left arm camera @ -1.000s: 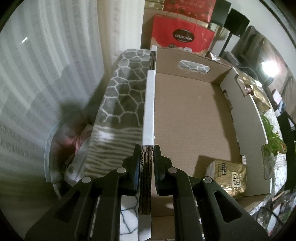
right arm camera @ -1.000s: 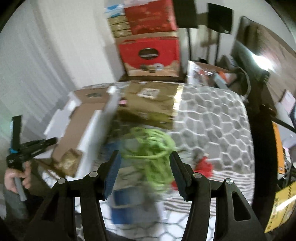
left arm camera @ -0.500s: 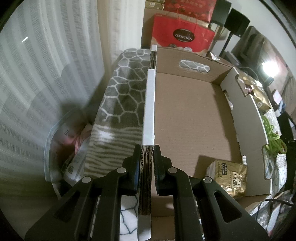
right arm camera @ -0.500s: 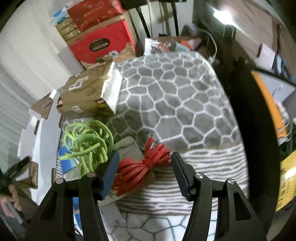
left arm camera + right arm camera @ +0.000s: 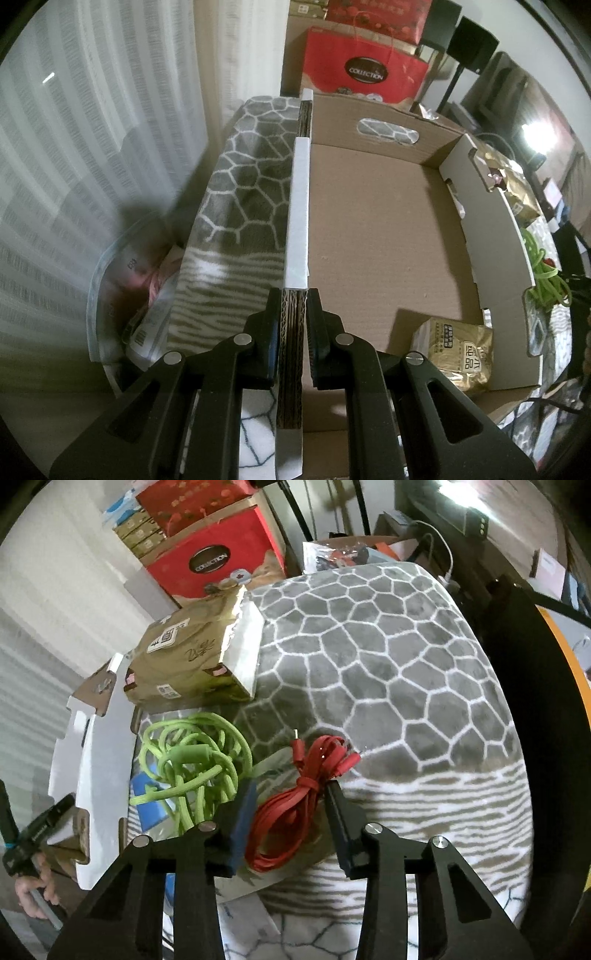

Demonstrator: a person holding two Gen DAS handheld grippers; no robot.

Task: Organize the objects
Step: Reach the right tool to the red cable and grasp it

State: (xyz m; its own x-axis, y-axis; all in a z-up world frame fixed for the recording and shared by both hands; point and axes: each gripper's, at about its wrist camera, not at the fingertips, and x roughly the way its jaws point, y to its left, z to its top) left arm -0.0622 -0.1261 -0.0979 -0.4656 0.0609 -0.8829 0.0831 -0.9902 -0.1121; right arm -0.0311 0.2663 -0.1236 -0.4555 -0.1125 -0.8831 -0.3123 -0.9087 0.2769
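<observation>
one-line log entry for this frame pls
left gripper: shut on cardboard box wall | right gripper: closing around red cable, pads not yet pressing | box: gold packet inside

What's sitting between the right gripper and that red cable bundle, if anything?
Nothing visible. The right gripper already straddles the red cable bundle, its jaws just closing in with the cable between them. The green cord lies beside it, outside the jaws.

Matt corrugated cardboard box (image 5: 380,229); plush blanket (image 5: 388,664); glossy foil packet (image 5: 460,354).
</observation>
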